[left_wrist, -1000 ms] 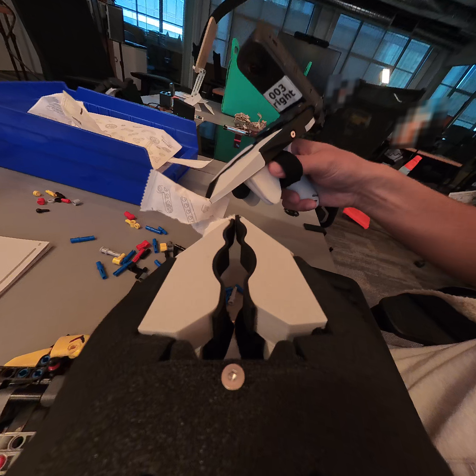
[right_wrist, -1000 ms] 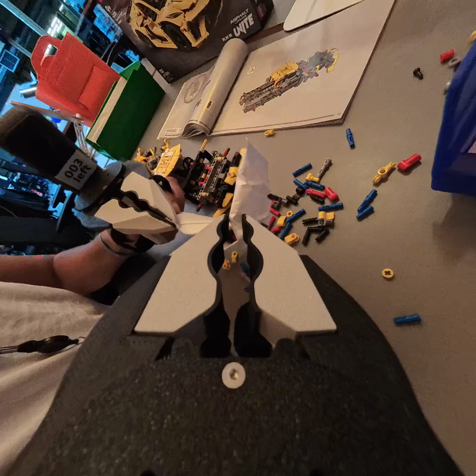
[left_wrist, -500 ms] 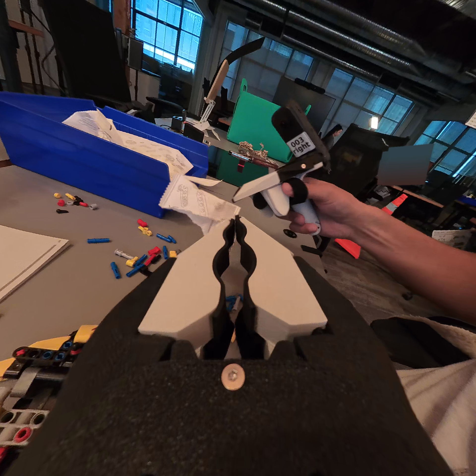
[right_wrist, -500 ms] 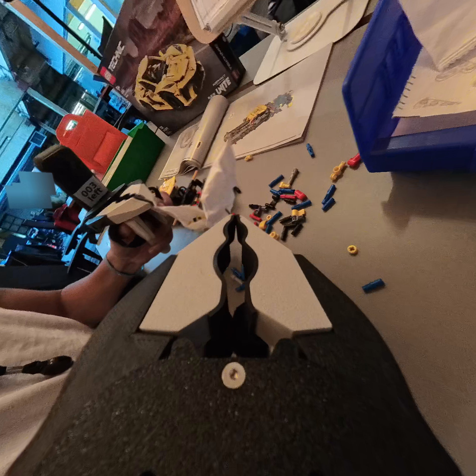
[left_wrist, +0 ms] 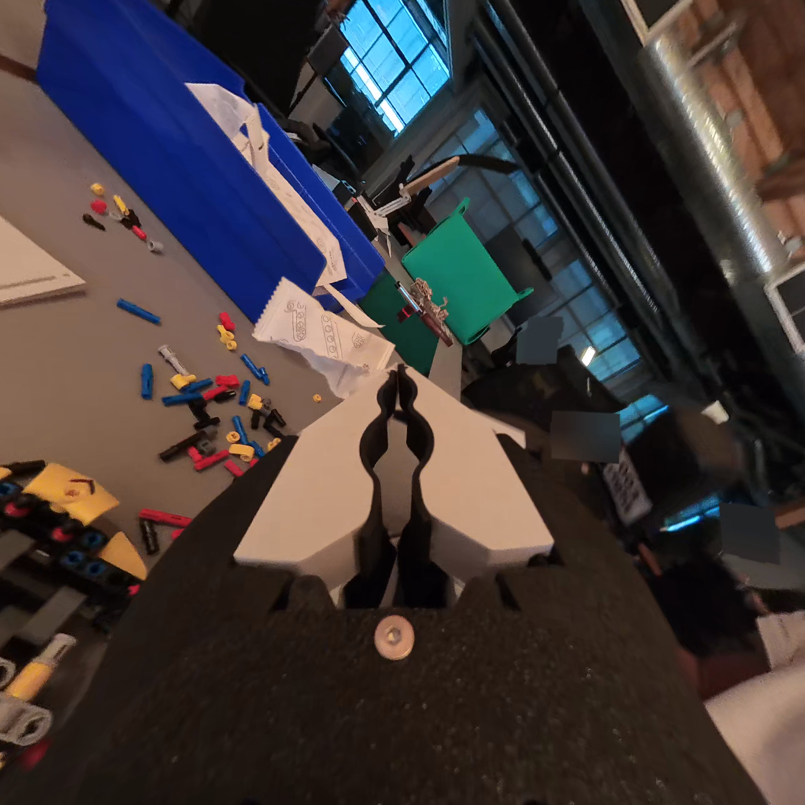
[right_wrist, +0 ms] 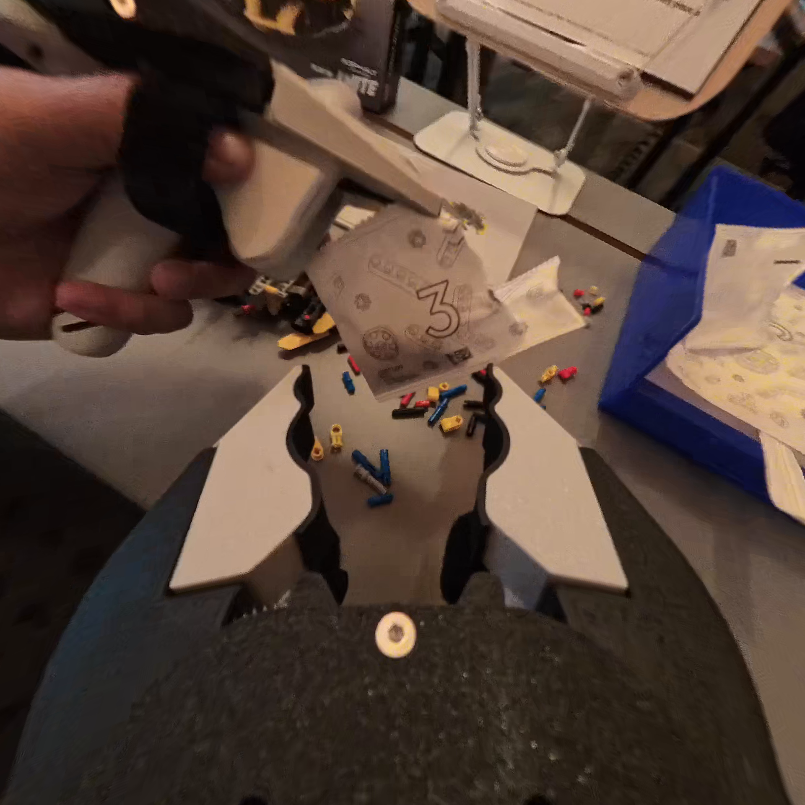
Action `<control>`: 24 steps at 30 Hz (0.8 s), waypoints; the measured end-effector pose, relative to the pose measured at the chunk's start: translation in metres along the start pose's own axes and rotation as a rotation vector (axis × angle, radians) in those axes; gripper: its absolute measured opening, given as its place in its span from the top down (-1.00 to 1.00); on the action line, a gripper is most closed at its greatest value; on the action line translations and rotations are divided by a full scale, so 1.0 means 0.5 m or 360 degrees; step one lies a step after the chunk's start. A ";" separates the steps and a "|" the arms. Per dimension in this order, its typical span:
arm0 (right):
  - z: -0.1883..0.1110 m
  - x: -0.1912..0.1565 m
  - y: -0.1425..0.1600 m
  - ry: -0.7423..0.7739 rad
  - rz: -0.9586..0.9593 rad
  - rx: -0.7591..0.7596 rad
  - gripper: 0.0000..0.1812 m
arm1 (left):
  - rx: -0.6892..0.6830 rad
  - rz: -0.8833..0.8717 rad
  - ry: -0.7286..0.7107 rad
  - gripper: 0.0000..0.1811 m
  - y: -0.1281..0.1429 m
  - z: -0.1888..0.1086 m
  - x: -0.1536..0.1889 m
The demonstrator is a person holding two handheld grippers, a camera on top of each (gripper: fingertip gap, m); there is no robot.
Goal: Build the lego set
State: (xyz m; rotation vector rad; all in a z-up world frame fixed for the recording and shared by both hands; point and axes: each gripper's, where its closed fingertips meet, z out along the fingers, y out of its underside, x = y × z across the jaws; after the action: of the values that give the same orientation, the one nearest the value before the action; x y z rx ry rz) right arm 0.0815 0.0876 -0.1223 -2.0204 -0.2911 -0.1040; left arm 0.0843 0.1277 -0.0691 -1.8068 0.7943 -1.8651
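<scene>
Overhead, left gripper (right_wrist: 440, 209) pinching printed paper bag (right_wrist: 414, 313), seemingly emptied, right gripper (right_wrist: 396, 392) spread wide, bag's writing withheld

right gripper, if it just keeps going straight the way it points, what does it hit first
Probably the paper bag hanging from the left gripper, or the loose pieces on the table beneath it; depth is unclear.

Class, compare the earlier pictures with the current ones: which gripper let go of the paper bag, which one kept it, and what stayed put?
The right gripper opened and released the paper bag. The left gripper stayed shut on the bag's top corner and lifted it, so the bag now hangs above the loose pieces. The pieces, the blue bin and the partly built yellow model stayed on the table.
</scene>
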 end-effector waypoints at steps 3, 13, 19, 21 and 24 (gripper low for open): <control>0.009 -0.005 0.017 0.0302 -0.0135 -0.0024 0.29 | 0.0035 -0.0126 -0.0012 1.00 -0.001 0.005 -0.004; 0.011 0.025 0.034 0.0727 -0.0490 -0.0113 0.66 | 0.0170 -0.0586 0.0061 1.00 -0.013 0.013 0.001; 0.000 0.054 0.053 0.0756 -0.0654 -0.0182 0.97 | 0.0100 -0.0564 -0.0095 1.00 0.006 0.005 -0.031; -0.003 0.047 0.058 0.0613 -0.0596 -0.0217 0.98 | 0.0037 -0.0477 -0.0179 1.00 0.014 0.003 -0.044; -0.012 0.049 0.064 0.0419 -0.0484 -0.0298 0.99 | -0.0108 -0.0184 -0.0310 1.00 0.027 0.008 -0.056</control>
State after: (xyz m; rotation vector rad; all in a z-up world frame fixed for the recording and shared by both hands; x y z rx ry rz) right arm 0.1135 0.0724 -0.1425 -2.1041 -0.4312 -0.6024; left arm 0.0891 0.1355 -0.0991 -2.0791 0.7032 -1.7155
